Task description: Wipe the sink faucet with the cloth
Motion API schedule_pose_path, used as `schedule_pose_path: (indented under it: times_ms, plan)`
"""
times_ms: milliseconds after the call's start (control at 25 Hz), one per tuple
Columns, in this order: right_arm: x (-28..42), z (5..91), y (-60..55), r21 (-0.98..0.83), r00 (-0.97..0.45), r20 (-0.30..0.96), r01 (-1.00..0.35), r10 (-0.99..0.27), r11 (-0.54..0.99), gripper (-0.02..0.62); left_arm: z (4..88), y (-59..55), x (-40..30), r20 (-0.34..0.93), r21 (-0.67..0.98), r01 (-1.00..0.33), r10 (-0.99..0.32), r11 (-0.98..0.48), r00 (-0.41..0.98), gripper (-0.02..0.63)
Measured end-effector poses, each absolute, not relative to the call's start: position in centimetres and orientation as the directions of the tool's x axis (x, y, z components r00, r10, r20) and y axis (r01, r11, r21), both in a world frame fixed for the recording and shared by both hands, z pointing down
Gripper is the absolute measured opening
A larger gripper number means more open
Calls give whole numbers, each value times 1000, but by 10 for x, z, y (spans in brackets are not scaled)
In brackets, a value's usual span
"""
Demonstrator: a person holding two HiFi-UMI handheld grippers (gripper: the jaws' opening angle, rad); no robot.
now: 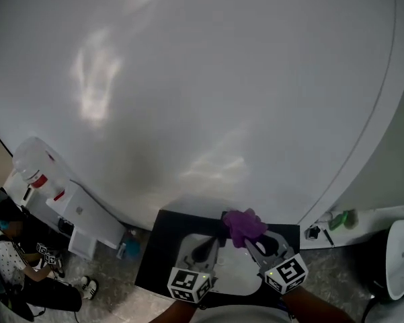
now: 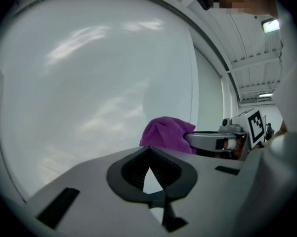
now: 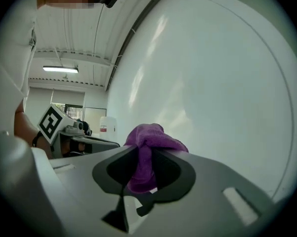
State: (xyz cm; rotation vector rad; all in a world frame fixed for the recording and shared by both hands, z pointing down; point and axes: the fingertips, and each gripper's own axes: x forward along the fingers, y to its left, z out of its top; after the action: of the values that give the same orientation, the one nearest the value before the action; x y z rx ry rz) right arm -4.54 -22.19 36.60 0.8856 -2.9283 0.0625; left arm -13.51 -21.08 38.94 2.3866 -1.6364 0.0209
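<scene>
A purple cloth [image 1: 243,226] is bunched between the jaws of my right gripper [image 1: 247,239], which is shut on it. In the right gripper view the cloth [image 3: 147,149] fills the jaw gap and bulges above the tips. My left gripper [image 1: 206,249] sits just left of it, shut and holding nothing; in its own view the cloth [image 2: 166,134] shows beyond the tips. Both hang over a white sink basin [image 1: 236,274] set in a black counter [image 1: 160,247]. No faucet shows clearly; a broad white curved surface [image 1: 208,79] fills the background.
To the left stands a white appliance with red labels [image 1: 50,190], with a seated person [image 1: 20,268] at the bottom left. A small blue object [image 1: 129,246] lies beside the counter. On the right is a white ledge with a green item [image 1: 341,219].
</scene>
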Motion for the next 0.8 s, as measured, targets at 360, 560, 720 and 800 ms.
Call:
schedule_pose_path:
  times_ms: [360,560,720,800]
  plan:
    - [-46,353,-215,-1,-824,57,-564,-563,825,81,373,-216,-138,123,175,-924,-924,-339,362,6]
    - [-47,352,-214,-32,-823,49,-568,-566,822,80,367,-215,-139,108,207,-915,-922,-346,373,6]
    - [-43,353,-214,-57,-817,56,-576,-573,816,80,368,-211,-138,106,209,-916,-923,-343,369,6]
    - [-41,351,-215,-58,-815,55,-580,-577,813,80,367,-209,-138,107,202,-918,-924,-341,367,6]
